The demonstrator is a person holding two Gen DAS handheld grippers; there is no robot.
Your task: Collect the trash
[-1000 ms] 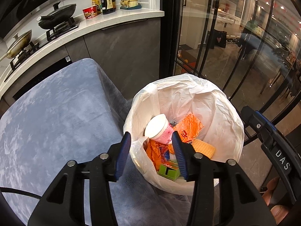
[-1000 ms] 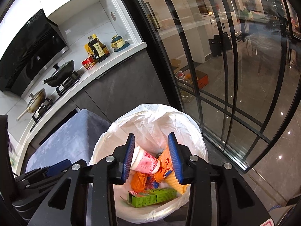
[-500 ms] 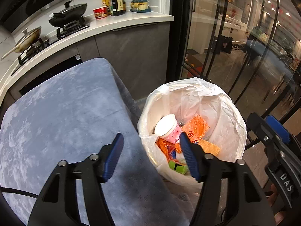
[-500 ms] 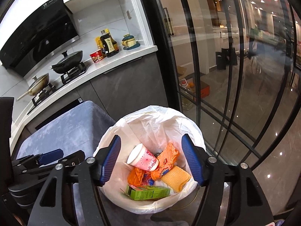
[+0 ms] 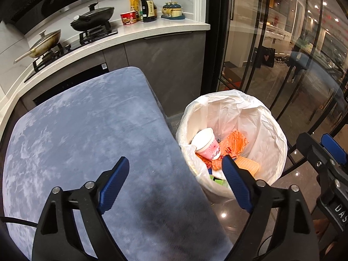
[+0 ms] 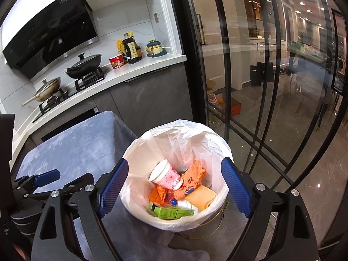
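Both sets of blue-padded jaws stand wide apart, nothing between them. Left gripper (image 5: 175, 169) hovers over the edge of the blue-grey velvety cloth-covered table (image 5: 82, 134), its right finger overlapping the bin's near rim in view; right gripper (image 6: 175, 175) hangs above the round bin lined with a thin white plastic bag (image 6: 208, 139), fingers framing its mouth. The trash lies inside the bin: a white paper cup with pink printed wall (image 6: 166, 175) tipped on its side on top, crumpled orange plastic wrappers (image 6: 192, 178) beside and under it, a yellow waffle-textured sponge-like pad (image 6: 201, 198) and a flat green cardboard carton (image 6: 170, 212) lower down. Judgement: all of it light. Cup is thin-walled and will crush if squeezed hard; best taken across the rim or mid-wall. Wrappers limp, slippery, pinch a bunched fold. Carton stiff, grip across narrow faces. Bag liner flimsy and slick; if it is to be lifted, gather the folded-over rim, not the wall. Table surface shows no trash left in either view. Beyond: kitchen counter (image 5: 152, 30) with pans and bottles, glass doors to the right.
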